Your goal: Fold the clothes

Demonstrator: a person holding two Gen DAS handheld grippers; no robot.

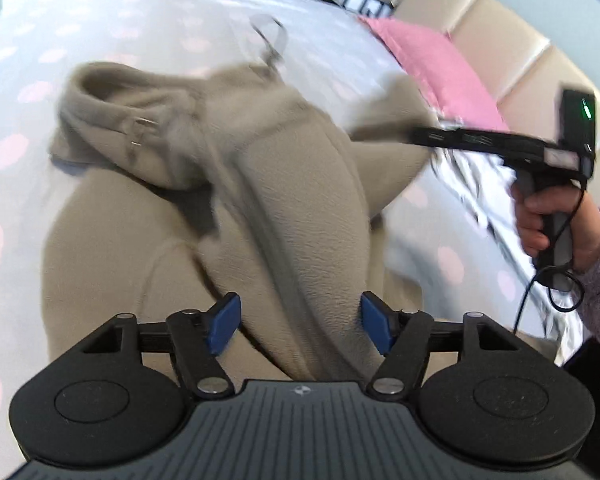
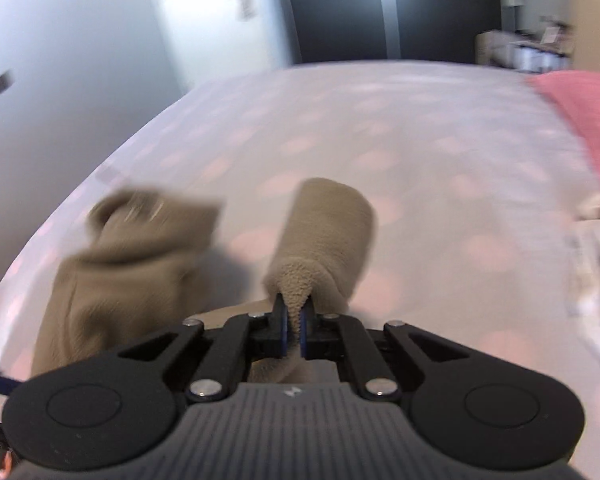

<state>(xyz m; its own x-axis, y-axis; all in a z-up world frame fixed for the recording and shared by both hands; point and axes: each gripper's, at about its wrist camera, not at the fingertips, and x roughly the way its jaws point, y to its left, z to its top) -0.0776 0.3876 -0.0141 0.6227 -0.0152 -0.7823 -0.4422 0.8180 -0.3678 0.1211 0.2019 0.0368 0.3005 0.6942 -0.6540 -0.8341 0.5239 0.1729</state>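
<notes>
A beige fleece hoodie point(image 1: 284, 184) lies on the bed, hood point(image 1: 128, 128) to the left, zip running down its middle. My left gripper point(image 1: 300, 326) is open, its blue pads point(image 1: 224, 322) standing either side of a fold of the hoodie's body. My right gripper point(image 2: 294, 330) is shut on the hoodie's sleeve point(image 2: 323, 232) and holds it lifted above the bed. It also shows in the left wrist view point(image 1: 415, 136), pinching the sleeve at the right. The hood and body point(image 2: 132, 256) are blurred at left in the right wrist view.
The white bedspread with pink dots point(image 1: 140, 12) covers the bed point(image 2: 419, 140). A pink pillow point(image 1: 435, 64) and a beige padded headboard point(image 1: 499, 40) are at the right. Crumpled striped fabric point(image 1: 479, 196) lies below the pillow. A dark wardrobe point(image 2: 379, 8) stands beyond the bed.
</notes>
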